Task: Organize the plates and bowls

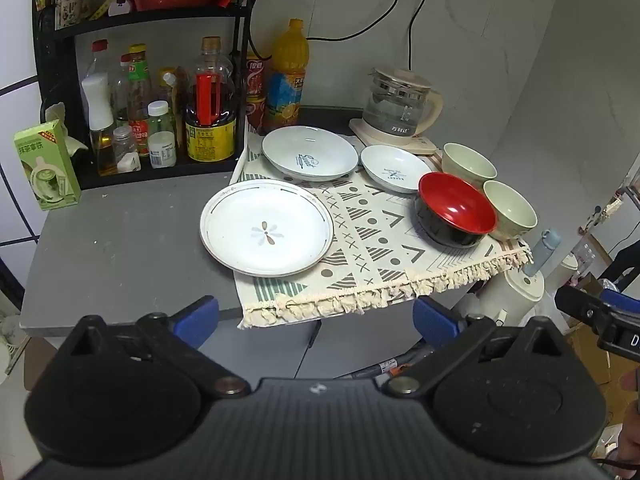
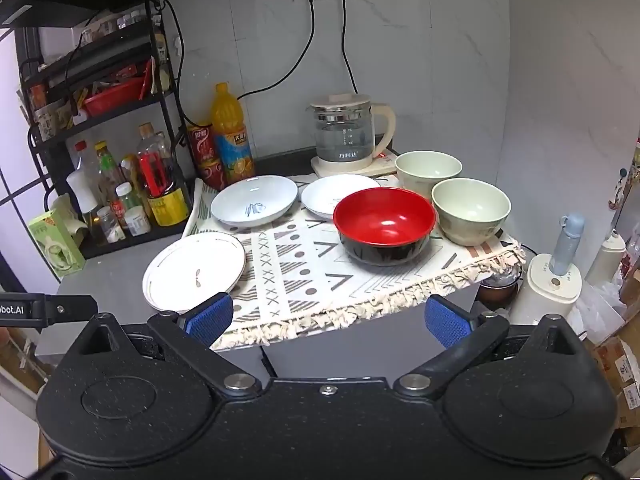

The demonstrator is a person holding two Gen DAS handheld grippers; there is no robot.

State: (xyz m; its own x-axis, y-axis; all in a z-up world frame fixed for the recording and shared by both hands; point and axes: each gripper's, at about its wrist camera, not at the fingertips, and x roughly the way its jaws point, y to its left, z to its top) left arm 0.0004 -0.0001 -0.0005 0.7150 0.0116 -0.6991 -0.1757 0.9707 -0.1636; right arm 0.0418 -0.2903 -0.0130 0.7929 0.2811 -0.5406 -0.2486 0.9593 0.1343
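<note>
On a patterned cloth (image 1: 360,240) (image 2: 304,276) lie a flat white plate with a flower mark (image 1: 267,227) (image 2: 195,271), a deep white plate (image 1: 310,153) (image 2: 254,199), a smaller white plate (image 1: 394,168) (image 2: 326,196), a red-and-black bowl (image 1: 456,208) (image 2: 384,224) and two pale green bowls (image 1: 468,162) (image 1: 510,208) (image 2: 428,170) (image 2: 471,210). My left gripper (image 1: 316,320) is open and empty, in front of the table edge. My right gripper (image 2: 328,318) is open and empty, in front of the cloth's fringe.
A glass kettle (image 1: 400,104) (image 2: 348,136) stands at the back on its base. A black rack with bottles and jars (image 1: 160,120) (image 2: 120,184) fills the left. An orange juice bottle (image 1: 288,76) and a green carton (image 1: 46,164) stand nearby. A flask (image 2: 564,248) stands right of the table.
</note>
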